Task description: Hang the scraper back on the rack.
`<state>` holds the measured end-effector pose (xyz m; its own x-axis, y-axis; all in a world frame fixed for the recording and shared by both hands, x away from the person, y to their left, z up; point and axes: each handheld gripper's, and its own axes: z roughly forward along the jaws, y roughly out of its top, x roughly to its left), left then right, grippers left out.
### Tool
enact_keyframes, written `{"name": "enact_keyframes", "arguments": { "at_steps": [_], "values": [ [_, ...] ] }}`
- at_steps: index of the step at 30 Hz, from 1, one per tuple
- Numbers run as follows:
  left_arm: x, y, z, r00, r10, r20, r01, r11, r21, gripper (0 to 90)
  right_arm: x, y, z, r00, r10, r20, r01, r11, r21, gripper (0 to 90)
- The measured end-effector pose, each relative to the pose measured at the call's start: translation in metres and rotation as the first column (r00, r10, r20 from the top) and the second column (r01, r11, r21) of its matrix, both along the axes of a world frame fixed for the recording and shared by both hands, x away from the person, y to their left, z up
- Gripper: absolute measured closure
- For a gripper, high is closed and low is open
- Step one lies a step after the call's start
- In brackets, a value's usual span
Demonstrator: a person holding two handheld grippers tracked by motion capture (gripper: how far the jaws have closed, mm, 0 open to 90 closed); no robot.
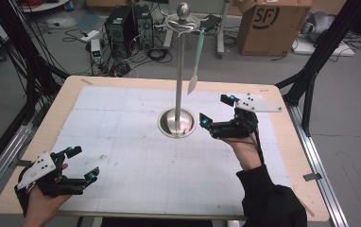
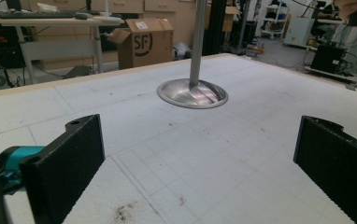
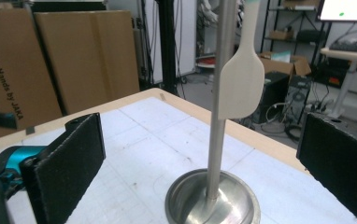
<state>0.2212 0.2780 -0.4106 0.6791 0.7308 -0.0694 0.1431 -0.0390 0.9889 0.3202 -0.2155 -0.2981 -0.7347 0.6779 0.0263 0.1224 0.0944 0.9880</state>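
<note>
Hovering right gripper (image 1: 216, 115) beside stand (image 1: 178, 124), jaws wide, empty

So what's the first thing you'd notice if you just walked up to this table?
The tall shiny metal stand in the middle of the table, with a pale spatula hanging from its top. The right gripper sits open just beside the stand's round base, and the left gripper waits open near the table's front corner.

Place: a lab where I work.
Floor: my computer tower (image 1: 121, 24) and loose cables (image 1: 157, 53).
Storage: cardboard boxes (image 1: 273, 26).
Frame: black metal struts (image 1: 322, 52) around my table (image 1: 70, 97).
Background: desks and a monitor (image 3: 347, 10).
</note>
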Motion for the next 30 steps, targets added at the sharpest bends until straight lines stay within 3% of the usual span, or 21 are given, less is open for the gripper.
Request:
{"name": "enact_keyframes", "arguments": {
  "at_steps": [4,12,21,24,30],
  "values": [
    [0.001,-0.002,0.0,0.9998,0.002,0.02,-0.002,1.0,-0.009,2.4,-0.014,-0.005,-0.012,0.9995,0.027,0.017,-0.027,1.0,0.002,0.0],
    [0.003,-0.006,-0.001,0.9999,-0.008,0.012,0.008,0.9999,-0.01,2.4,-0.041,-0.021,-0.042,0.9987,0.034,0.037,-0.034,0.999,0.006,0.0],
    [0.003,-0.007,-0.003,0.9999,-0.011,0.006,0.011,0.9999,-0.004,2.4,-0.056,-0.038,-0.092,0.9972,0.051,-0.054,-0.053,0.998,-0.028,0.1],
    [0.003,-0.006,-0.002,0.9999,-0.01,0.008,0.011,0.9999,-0.006,2.4,-0.058,-0.042,-0.096,0.9965,0.046,-0.07,-0.05,0.997,-0.054,0.0],
    [0.002,-0.003,0.0,0.9999,-0.004,0.015,0.004,0.9999,-0.01,2.4,-0.068,-0.061,-0.098,0.9982,0.032,-0.052,-0.032,0.999,-0.013,0.1]
  ]
}}
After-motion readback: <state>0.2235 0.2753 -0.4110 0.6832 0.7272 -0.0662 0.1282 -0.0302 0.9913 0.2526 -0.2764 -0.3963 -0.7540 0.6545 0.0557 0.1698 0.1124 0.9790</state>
